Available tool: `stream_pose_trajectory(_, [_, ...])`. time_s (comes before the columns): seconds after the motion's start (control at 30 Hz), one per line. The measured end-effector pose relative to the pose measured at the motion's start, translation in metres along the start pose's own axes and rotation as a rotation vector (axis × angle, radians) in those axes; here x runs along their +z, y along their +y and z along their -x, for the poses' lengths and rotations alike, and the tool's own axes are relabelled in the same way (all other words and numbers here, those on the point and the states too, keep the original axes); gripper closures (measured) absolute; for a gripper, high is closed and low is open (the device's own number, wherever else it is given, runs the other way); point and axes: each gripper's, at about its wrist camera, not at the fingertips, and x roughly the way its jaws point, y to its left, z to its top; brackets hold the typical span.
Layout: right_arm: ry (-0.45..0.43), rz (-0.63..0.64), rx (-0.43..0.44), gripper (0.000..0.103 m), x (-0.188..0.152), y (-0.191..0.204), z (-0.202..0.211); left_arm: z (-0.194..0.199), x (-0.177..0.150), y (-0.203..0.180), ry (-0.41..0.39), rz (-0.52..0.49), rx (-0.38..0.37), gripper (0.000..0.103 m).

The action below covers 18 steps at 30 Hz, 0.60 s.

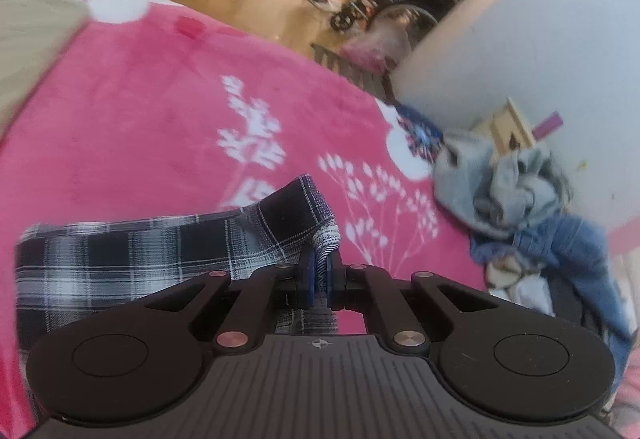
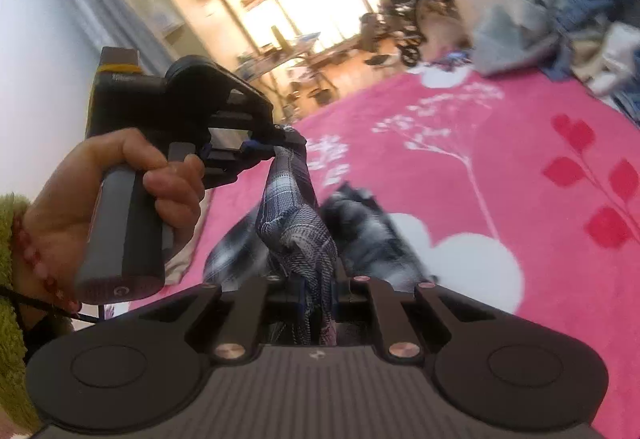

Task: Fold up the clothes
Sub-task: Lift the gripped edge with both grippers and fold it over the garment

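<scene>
Left gripper fingers pinching plaid garment, right gripper likewise (over pink blanket)

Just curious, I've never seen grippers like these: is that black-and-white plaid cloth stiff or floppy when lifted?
Probably floppy: the black-and-white plaid cloth sags and creases between the left gripper and right gripper. Likely light, since thin pinches hold it. It bunches on the pink floral blanket, so it may drag rather than slide.

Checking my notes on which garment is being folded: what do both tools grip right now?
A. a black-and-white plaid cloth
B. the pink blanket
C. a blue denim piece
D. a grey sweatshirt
A: the plaid cloth is pinched in the left tool and bunched in the right tool.
</scene>
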Motion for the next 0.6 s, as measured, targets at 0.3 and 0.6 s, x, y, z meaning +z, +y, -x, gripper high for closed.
stream_pose_trajectory(0.3, [0.092,-0.341,0.04,0.075,-0.017,-0.1,-0.037,0.004,-0.02,0.006,0.101,-0.044,-0.056,0.057])
stream_pose_trajectory(0.6, [0.037,-0.318,0.057,0.06,0.018,-0.14,-0.013,0.116,-0.027,0.071,0.065,-0.2,0.144,0.051])
